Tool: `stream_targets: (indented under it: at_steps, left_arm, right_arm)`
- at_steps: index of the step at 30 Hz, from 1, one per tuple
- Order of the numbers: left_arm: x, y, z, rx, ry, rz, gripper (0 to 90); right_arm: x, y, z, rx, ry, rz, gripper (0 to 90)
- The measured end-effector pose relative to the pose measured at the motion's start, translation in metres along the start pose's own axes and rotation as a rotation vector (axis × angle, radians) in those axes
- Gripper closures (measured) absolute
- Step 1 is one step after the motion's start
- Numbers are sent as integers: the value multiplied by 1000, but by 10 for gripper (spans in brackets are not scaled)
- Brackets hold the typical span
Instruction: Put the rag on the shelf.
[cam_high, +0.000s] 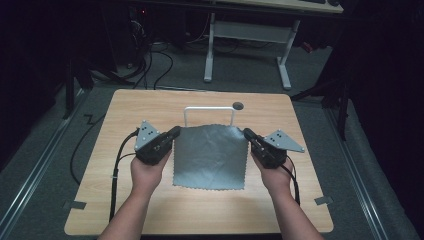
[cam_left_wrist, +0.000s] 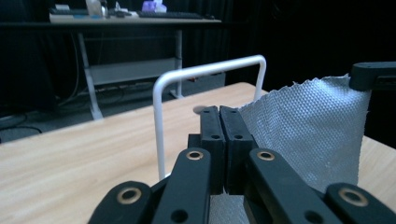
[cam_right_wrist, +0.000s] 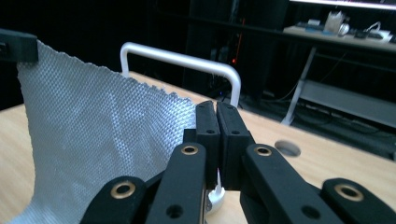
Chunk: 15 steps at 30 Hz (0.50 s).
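Grey woven cloth with pinked edges (cam_high: 210, 156) hangs spread before a white wire rack (cam_high: 208, 111), left gripper (cam_high: 173, 134) and right gripper (cam_high: 247, 134) each with jaws clamped on a top corner, above the wooden tabletop (cam_high: 125, 110).

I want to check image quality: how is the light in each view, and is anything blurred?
High view: the table is lit, the room around it nearly black. Left gripper view: the cloth weave is sharp, the far desk soft. Right gripper view: the rack is bright against darkness.

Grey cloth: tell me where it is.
In the high view, the grey cloth hangs mid-table between both hand-held grippers, just in front of the white rack.
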<state>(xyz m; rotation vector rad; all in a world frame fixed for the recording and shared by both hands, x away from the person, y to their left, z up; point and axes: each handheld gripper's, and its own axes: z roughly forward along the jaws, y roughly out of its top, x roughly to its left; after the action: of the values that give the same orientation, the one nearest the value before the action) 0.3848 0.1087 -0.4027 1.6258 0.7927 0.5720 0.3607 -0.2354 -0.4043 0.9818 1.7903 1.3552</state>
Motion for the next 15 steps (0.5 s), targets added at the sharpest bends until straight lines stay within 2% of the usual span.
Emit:
stream_targets:
  at_steps: [2, 7, 15]
  left_arm:
    - [0, 4, 0, -11, 2, 5, 898]
    - [5, 21, -2, -49, 16, 28, 898]
    - [12, 30, 0, -61, 32, 47, 899]
  right_arm:
    - [0, 2, 0, -6, -1, 0, 891]
    - [-5, 22, 1, -50, -15, 0, 891]
    - [-9, 36, 6, -72, -21, -4, 892]
